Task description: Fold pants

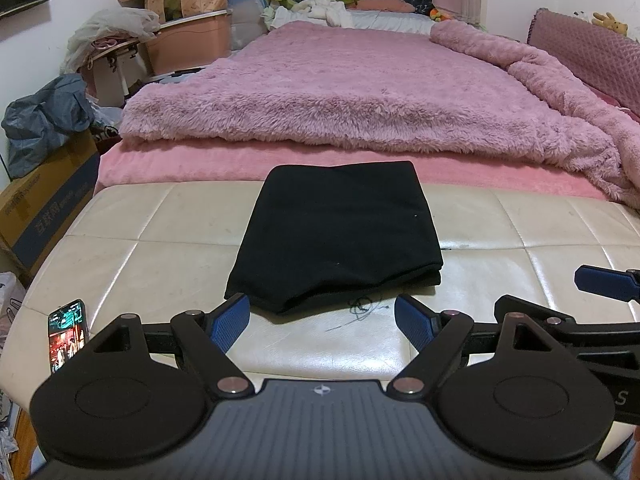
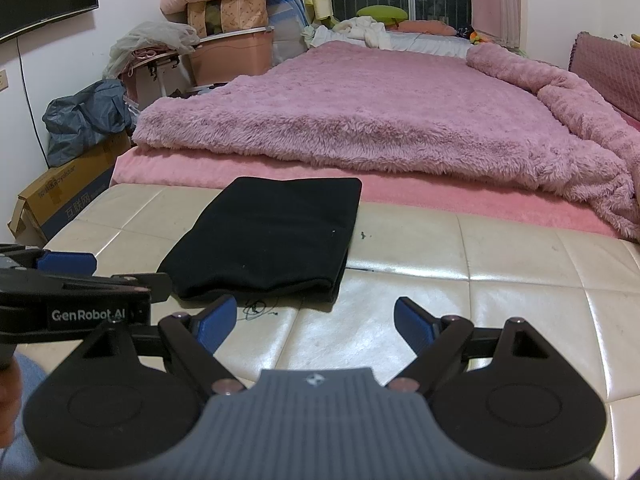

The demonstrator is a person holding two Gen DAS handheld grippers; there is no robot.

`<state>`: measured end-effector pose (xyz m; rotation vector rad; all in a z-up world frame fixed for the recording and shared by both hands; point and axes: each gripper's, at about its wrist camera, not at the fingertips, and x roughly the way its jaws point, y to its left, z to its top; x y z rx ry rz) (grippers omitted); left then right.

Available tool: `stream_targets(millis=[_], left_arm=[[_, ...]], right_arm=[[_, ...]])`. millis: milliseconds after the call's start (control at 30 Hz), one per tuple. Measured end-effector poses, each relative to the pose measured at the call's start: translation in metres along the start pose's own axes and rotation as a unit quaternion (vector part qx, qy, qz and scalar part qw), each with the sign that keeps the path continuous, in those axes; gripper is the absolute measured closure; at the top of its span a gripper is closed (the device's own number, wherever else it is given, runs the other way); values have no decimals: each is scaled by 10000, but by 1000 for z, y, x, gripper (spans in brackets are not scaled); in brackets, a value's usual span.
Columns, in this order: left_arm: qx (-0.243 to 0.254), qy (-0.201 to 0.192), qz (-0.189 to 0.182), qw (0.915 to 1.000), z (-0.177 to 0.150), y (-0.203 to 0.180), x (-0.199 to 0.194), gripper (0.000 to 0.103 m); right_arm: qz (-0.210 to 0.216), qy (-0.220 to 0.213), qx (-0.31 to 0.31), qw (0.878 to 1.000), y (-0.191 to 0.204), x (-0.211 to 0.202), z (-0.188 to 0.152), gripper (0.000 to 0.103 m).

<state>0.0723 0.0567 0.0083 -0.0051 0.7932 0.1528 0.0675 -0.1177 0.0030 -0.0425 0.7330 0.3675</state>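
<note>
My two grippers are both spread wide and hold nothing: the left gripper [image 1: 322, 322] and right gripper [image 2: 316, 322] hover level at the bottom of each frame, side by side, fingers pointing forward. Just beyond them at centre lies one pair of black pants [image 1: 336, 236], folded into a flat rectangle on the cream bench [image 1: 540, 264]. One phone [image 1: 68, 334] rests at lower left.
</note>
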Motion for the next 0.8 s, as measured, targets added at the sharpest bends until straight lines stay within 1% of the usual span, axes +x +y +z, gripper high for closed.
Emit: stream_targets(millis=[800], left_arm=[[-17, 27, -16, 10000, -3, 4, -1, 8]], right_arm=[[24, 18, -6, 10000, 3, 0, -3, 21]])
